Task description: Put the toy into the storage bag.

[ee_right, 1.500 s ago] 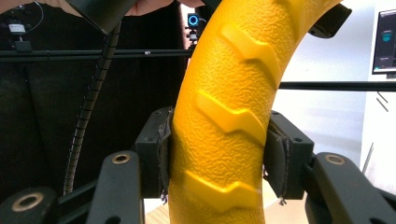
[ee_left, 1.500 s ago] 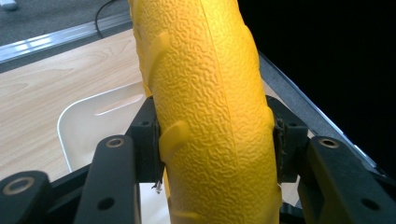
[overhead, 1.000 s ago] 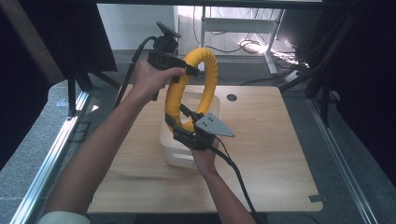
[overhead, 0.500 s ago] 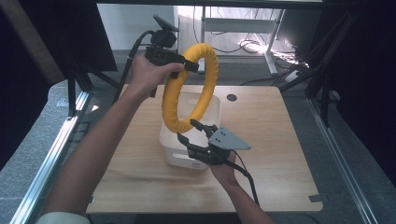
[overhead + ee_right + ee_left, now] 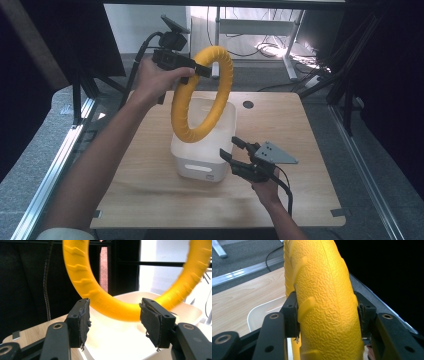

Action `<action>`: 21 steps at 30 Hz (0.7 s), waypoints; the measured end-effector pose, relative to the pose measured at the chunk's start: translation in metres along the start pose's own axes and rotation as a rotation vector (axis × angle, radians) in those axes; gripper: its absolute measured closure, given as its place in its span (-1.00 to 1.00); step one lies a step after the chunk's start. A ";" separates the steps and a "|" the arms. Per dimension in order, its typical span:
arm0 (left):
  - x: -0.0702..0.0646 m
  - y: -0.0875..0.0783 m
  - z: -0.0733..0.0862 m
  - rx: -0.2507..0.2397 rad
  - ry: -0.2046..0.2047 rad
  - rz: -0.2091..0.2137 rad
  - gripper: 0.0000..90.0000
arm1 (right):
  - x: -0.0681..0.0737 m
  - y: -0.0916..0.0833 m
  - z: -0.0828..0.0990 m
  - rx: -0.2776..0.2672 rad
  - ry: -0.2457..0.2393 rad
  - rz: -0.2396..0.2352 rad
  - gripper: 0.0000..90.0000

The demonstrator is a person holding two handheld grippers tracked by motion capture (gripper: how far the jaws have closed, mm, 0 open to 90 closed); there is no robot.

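A yellow textured ring [image 5: 180, 105] hangs upright over a white bin [image 5: 200, 162] in the middle of the wooden table [image 5: 290, 130]. My left gripper [image 5: 197, 71] is shut on the ring's top left part; in the left gripper view both pads press the ring [image 5: 327, 302]. My right gripper [image 5: 229, 147] is low beside the bin's right front corner, apart from the ring. Its jaws have just closed a little and stand open with nothing between them. In the right gripper view the ring [image 5: 112, 311] and bin [image 5: 120, 340] lie beyond the right gripper [image 5: 113, 322].
A dark round hole [image 5: 248, 104] sits in the table's far part. Cables and a white frame [image 5: 260, 30] are on the floor beyond the table. A metal rail [image 5: 55, 170] runs along the left. Dark stands rise at both sides.
The right gripper has drawn back from the ring's lower part, moving right and down toward the table's near side. The left hand has kept the ring in place.
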State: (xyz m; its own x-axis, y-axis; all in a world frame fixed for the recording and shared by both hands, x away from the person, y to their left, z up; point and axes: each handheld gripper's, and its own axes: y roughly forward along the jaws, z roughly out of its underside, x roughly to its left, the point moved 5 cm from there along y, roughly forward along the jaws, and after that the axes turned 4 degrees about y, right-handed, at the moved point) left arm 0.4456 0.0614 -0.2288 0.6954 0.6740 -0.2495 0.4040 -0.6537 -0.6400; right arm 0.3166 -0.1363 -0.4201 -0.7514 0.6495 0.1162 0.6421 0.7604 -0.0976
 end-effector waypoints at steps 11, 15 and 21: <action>-0.002 -0.011 0.003 -0.003 0.014 -0.005 0.09 | -0.024 -0.025 0.012 0.021 0.011 0.050 -0.09; -0.004 -0.013 0.004 0.000 0.022 -0.005 0.09 | -0.033 -0.038 0.017 0.030 0.007 0.075 -0.09; -0.005 -0.015 0.006 0.002 0.025 -0.001 0.09 | -0.049 -0.055 0.027 0.031 0.034 0.115 -0.09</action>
State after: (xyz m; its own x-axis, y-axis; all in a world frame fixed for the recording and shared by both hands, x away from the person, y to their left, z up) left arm 0.4323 0.0699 -0.2225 0.7093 0.6661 -0.2308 0.4037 -0.6522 -0.6416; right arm 0.3137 -0.2097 -0.4466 -0.6668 0.7327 0.1362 0.7187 0.6806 -0.1424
